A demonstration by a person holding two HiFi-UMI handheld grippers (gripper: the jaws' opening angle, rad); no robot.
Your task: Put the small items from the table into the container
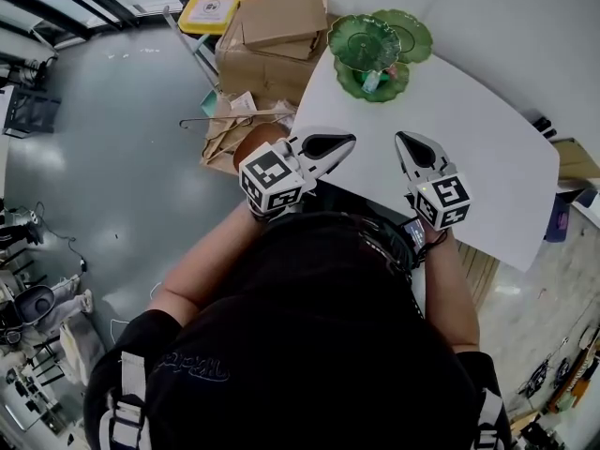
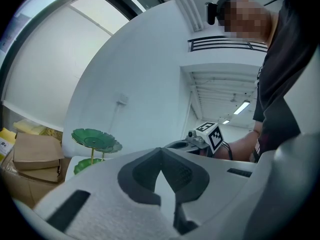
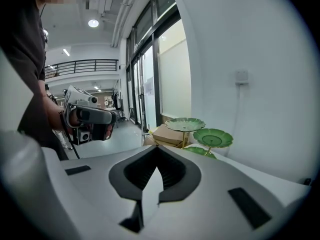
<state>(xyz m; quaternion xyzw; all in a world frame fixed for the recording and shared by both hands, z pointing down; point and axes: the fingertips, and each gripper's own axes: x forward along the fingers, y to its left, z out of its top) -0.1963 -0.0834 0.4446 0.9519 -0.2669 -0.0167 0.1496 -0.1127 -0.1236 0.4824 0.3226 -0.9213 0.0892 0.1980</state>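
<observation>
both empty. left gripper (image 1: 330, 144): jaws together, nothing between them. right gripper (image 1: 409, 142): same, tips touching. the green tiered dish (image 1: 367, 43) sits well ahead of both sets of jaws, at the far end of the table (image 1: 487, 157). it has three glossy leaf-shaped trays on a thin gold stem. the bottom tray holds a small pale thing (image 1: 372, 81), probably one of the items but too small to be sure. no loose items on the table near the jaws, so the task looks done or nearly done.

Left gripper (image 1: 345, 142) and right gripper (image 1: 403, 139) side by side, jaws together
</observation>
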